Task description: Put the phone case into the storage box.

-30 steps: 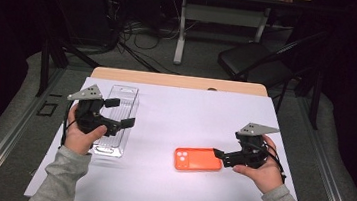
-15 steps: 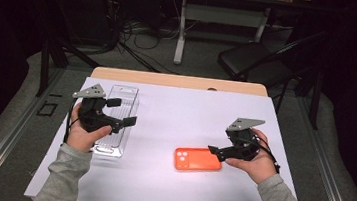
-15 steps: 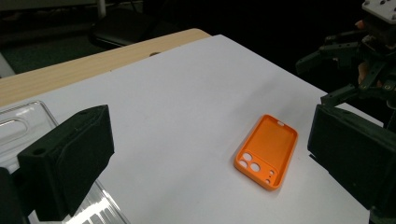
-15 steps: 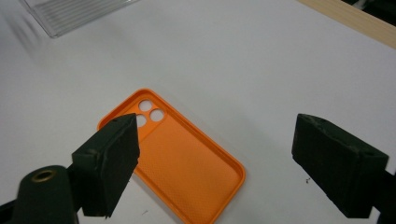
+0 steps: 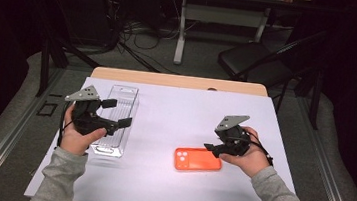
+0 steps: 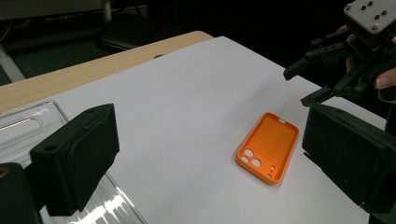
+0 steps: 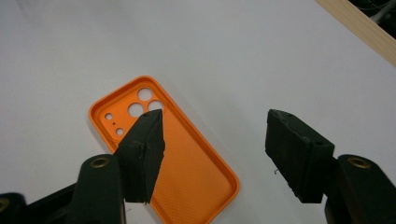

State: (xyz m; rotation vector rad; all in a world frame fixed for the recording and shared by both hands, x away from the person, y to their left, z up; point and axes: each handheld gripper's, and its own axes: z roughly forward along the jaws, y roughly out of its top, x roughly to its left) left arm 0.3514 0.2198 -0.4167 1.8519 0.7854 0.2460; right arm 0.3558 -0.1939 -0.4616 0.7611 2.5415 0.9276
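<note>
Folding chair [image 5: 251, 63] and cables [image 5: 138, 31] beyond the table [image 5: 178, 81].

The phone case [image 5: 198, 159] lies hollow side up on the white sheet [image 5: 180, 116], toward the person's right and the near edge. Well apart from the phone case, to its left, the clear tray [image 5: 116, 119] lies lengthwise on the same sheet. The right gripper [image 5: 212, 147] hangs over the phone case's right end; the left gripper [image 5: 117, 113] hangs over the tray.
</note>
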